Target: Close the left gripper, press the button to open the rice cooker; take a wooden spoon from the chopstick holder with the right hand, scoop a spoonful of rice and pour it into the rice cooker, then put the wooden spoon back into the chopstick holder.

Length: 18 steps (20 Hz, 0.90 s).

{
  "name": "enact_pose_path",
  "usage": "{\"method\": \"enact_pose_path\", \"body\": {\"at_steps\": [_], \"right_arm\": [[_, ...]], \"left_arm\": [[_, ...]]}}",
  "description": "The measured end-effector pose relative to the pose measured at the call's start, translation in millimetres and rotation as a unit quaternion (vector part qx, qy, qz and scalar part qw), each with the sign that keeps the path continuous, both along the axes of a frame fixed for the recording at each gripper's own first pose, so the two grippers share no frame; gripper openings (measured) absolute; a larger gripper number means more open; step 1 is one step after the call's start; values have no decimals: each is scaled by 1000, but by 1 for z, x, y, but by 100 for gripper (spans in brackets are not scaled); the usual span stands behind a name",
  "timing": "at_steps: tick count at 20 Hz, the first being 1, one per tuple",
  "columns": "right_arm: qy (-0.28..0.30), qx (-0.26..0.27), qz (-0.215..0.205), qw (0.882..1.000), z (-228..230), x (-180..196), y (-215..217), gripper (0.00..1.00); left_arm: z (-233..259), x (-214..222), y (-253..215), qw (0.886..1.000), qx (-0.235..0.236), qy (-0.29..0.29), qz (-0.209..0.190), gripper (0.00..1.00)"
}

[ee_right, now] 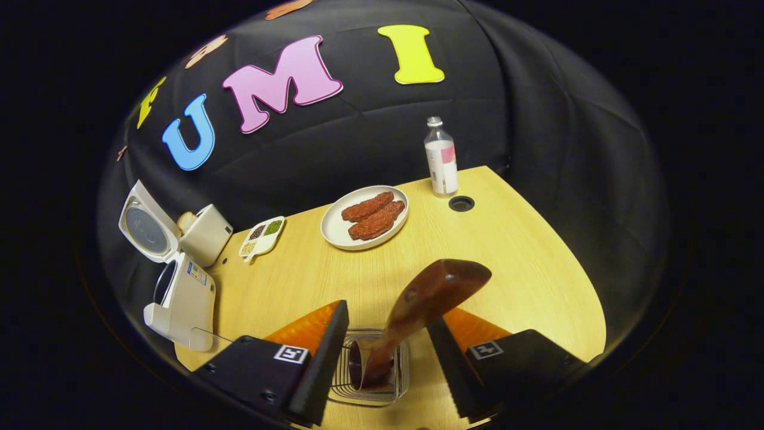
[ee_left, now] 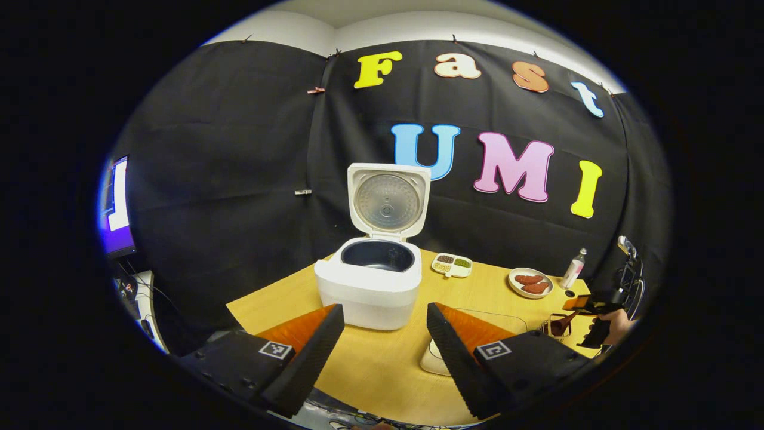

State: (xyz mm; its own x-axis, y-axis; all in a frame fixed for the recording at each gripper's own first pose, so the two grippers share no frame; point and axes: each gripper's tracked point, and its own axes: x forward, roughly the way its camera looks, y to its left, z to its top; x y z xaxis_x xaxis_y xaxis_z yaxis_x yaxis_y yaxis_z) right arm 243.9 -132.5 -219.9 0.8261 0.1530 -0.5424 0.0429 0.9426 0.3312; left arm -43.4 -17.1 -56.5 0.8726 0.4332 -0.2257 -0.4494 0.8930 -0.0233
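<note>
Right claw [ee_right: 388, 334], fingers apart, is positioned around dark brown wooden spoon [ee_right: 427, 298] in wire chopstick holder [ee_right: 373, 391]; left claw [ee_left: 385, 334] is held apart. White rice cooker [ee_left: 370, 286] is open. Step: spoon retrieval; closing and lifting are required.

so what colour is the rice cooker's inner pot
Dark grey inner pot, inside the white cooker; clearest in the left gripper view.

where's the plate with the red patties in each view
Left gripper view: the plate sits right of centre, at the table's far side, beyond the open rice cooker.
Right gripper view: the plate sits just above centre, past the wooden spoon.
Shared landmark: the bottle stands just right of the plate in both.
</note>
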Motion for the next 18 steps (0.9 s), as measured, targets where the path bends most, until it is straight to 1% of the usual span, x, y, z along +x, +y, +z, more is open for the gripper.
{"method": "enact_pose_path", "body": {"at_steps": [1,2,3,4,5,7,11,14,18], "right_arm": [[-1,6,-2,1000,0,2,-1,60],[-6,11,-5,1000,2,4,-2,55],[-9,10,-9,1000,3,5,-5,41],[-8,13,-12,1000,3,4,-6,30],[-7,25,-8,1000,6,5,-5,29],[-3,35,1,999,8,-1,2,24],[-24,30,16,999,23,-7,7,17],[-50,39,12,998,50,-12,6,17],[-77,26,9,997,85,-23,-1,17]], "left_arm": [[-2,0,-1,1000,-2,2,2,96],[-4,0,-2,1000,-4,3,2,96],[-3,0,-4,1000,-6,0,-1,96],[-2,1,-8,1000,-9,-5,-6,96],[-2,2,-10,1000,-12,-8,-8,96],[-5,3,-12,1000,-12,-8,-12,96],[-8,4,-19,1000,-14,-9,-23,96],[-9,5,-17,999,-22,-18,-28,96],[-17,1,-9,998,-50,-18,-29,96]]}}
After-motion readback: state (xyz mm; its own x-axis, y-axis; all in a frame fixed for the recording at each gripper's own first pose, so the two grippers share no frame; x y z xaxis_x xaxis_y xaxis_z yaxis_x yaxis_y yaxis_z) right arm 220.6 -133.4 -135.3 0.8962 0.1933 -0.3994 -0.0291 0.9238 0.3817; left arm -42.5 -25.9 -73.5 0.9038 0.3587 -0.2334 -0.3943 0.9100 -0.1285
